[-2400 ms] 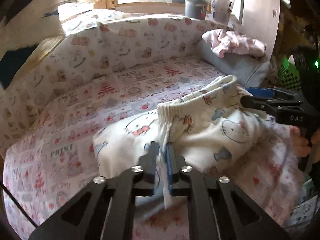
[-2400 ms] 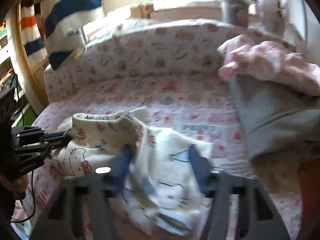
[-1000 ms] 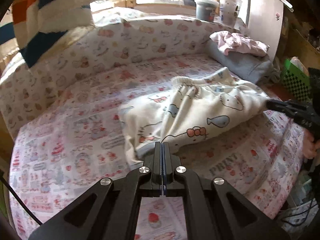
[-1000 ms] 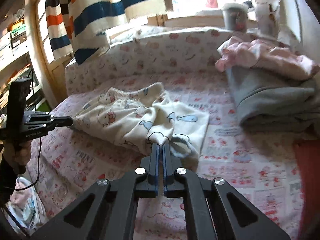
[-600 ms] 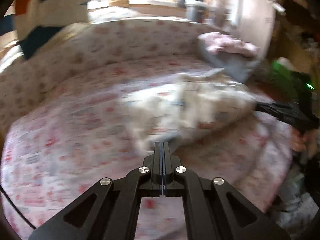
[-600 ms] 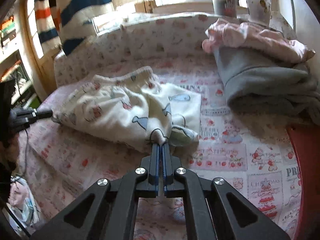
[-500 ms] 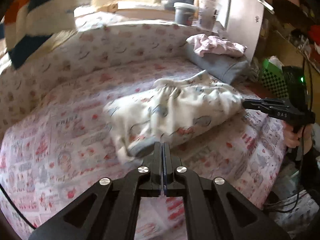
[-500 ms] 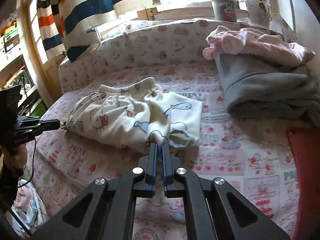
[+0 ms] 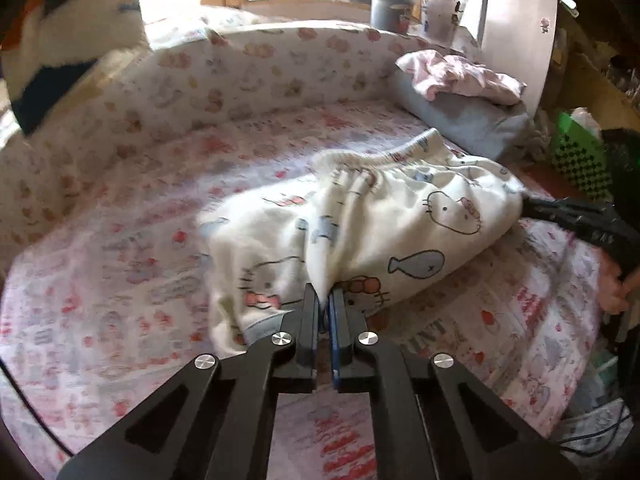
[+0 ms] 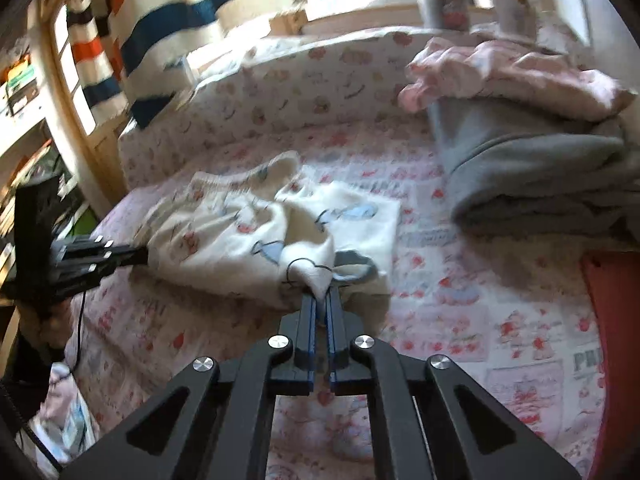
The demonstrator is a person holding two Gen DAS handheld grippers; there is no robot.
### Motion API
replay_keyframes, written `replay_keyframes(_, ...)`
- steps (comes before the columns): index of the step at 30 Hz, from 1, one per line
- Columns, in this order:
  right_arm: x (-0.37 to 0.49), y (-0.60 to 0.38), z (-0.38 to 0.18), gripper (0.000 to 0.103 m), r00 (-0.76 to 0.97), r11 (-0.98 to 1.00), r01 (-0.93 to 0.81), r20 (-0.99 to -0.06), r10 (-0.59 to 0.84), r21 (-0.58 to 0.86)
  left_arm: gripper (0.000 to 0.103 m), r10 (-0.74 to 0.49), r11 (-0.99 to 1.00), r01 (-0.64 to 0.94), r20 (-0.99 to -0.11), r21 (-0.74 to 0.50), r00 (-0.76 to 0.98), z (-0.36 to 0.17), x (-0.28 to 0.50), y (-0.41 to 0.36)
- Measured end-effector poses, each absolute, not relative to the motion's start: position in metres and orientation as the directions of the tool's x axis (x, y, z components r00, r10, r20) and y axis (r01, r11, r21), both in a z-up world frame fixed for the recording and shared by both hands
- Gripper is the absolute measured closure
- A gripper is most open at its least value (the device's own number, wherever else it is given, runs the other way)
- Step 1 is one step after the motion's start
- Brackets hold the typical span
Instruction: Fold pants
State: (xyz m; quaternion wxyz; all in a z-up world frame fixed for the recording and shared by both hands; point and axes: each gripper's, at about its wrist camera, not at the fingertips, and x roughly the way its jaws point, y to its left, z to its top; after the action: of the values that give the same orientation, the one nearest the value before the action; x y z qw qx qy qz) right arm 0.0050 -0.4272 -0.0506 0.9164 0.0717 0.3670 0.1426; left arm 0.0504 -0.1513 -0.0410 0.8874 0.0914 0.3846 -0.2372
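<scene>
The pants (image 9: 376, 224) are cream with cat and fish prints. They lie bunched on the patterned bed sheet (image 9: 120, 240), with the gathered waistband at the far side. My left gripper (image 9: 325, 300) is shut on a fold of the pants at their near edge. My right gripper (image 10: 320, 296) is shut on another corner of the pants (image 10: 240, 240). In the left wrist view the right gripper (image 9: 532, 204) meets the pants at their right end. In the right wrist view the left gripper (image 10: 140, 258) meets them at their left end.
A folded grey garment (image 10: 532, 176) with a pink one (image 10: 512, 76) on top lies at the bed's far right. Two cups (image 9: 416, 4) stand on the ledge behind the padded bumper. A striped towel (image 10: 168, 28) hangs at the left. A green basket (image 9: 580, 156) stands beside the bed.
Both grippers have stayed shut on the pants and pulled the cloth up into peaks. The pants look more bunched than a second ago, when they lay flatter. The left camera has moved closer.
</scene>
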Motion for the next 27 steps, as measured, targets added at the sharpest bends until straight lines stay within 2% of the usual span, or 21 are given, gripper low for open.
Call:
replay_keyframes(4,-0.003,-0.416,-0.041,0.1,0.728,0.966,-0.218,-0.637,0.254,0.137,0.099,-0.329,0.873,0.488,-0.736,0.002,0.591,-0.041,0.049,-0.146)
replay_keyframes(7,0.005,-0.407,-0.055,0.1,0.701,0.981,-0.182,-0.692,0.173,0.062,0.099,-0.324,0.876,0.483,-0.752,-0.009,0.573,-0.051,0.053,-0.144)
replay_keyframes(8,0.009,-0.41,-0.061,0.1,0.678,0.982,-0.168,-0.713,0.177,0.084,0.099,-0.323,0.875,0.485,-0.748,-0.002,0.58,-0.051,0.052,-0.144)
replay_keyframes(13,0.005,-0.427,-0.049,0.1,0.698,0.977,-0.132,-0.684,0.211,0.167,0.099,-0.322,0.878,0.479,-0.743,-0.001,0.586,-0.051,0.049,-0.144)
replay_keyframes(16,0.002,-0.436,-0.042,0.101,0.743,0.998,-0.019,-0.667,0.053,0.058,0.099,-0.332,0.881,0.473,-0.739,-0.021,0.586,-0.049,0.047,-0.139)
replay_keyframes(18,0.0,-0.45,-0.04,0.101,0.727,0.987,-0.04,-0.673,0.134,0.153,0.097,-0.35,0.873,0.486,-0.732,-0.03,0.585,-0.047,0.041,-0.138)
replay_keyframes(19,-0.002,-0.455,-0.038,0.101,0.709,0.975,-0.072,-0.676,0.2,0.212,0.094,-0.348,0.875,0.484,-0.727,-0.025,0.592,-0.045,0.039,-0.138)
replay_keyframes(21,-0.01,-0.451,-0.03,0.101,0.721,0.975,-0.103,-0.66,0.211,0.199,0.091,-0.351,0.878,0.479,-0.712,-0.024,0.608,-0.041,0.034,-0.138)
replay_keyframes(24,-0.019,-0.438,-0.02,0.101,0.744,0.976,-0.137,-0.633,0.214,0.17,0.072,-0.35,0.885,0.465,-0.676,-0.012,0.649,-0.032,0.025,-0.138)
replay_keyframes(26,-0.022,-0.429,-0.014,0.101,0.743,0.966,-0.166,-0.619,0.254,0.197,0.053,-0.331,0.898,0.44,-0.643,0.01,0.691,-0.025,0.018,-0.137)
replay_keyframes(27,-0.025,-0.424,-0.011,0.099,0.744,0.962,-0.181,-0.611,0.271,0.206,0.048,-0.323,0.903,0.43,-0.629,0.019,0.707,-0.023,0.014,-0.136)
